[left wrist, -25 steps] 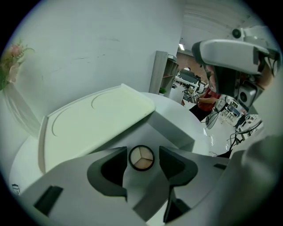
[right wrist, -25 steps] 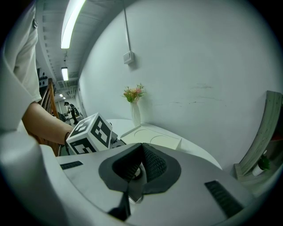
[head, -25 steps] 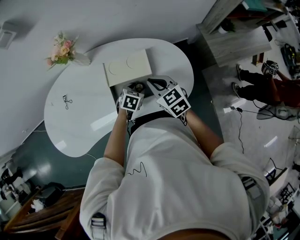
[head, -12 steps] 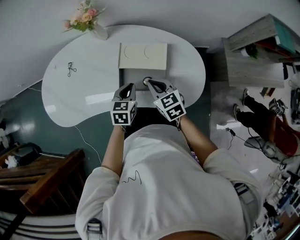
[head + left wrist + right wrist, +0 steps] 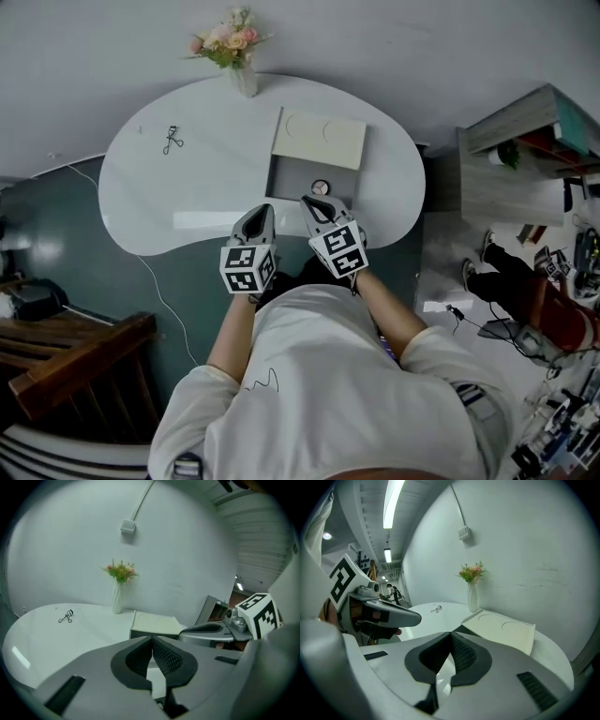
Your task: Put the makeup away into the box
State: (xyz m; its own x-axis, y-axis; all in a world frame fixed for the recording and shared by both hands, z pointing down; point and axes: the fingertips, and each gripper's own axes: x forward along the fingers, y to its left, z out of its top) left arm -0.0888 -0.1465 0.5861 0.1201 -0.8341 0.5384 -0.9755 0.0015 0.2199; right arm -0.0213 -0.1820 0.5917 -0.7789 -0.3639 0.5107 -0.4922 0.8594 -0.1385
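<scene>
A grey box stands open on the white table, its cream lid leaning back behind it. A small round compact lies inside. A black eyelash curler lies far left on the table, also seen in the left gripper view. My left gripper is shut and empty, held near the table's front edge, short of the box. My right gripper hovers beside it at the box's front edge, its pads together with nothing between them.
A vase of flowers stands at the table's back edge by the wall. A cable hangs off the left side. A wooden shelf unit stands right of the table, and a dark wooden chair at the lower left.
Both grippers have drawn back from the box towards the person. The left one has lifted and rolled. The head view has swung, so the table now sits more centred.
</scene>
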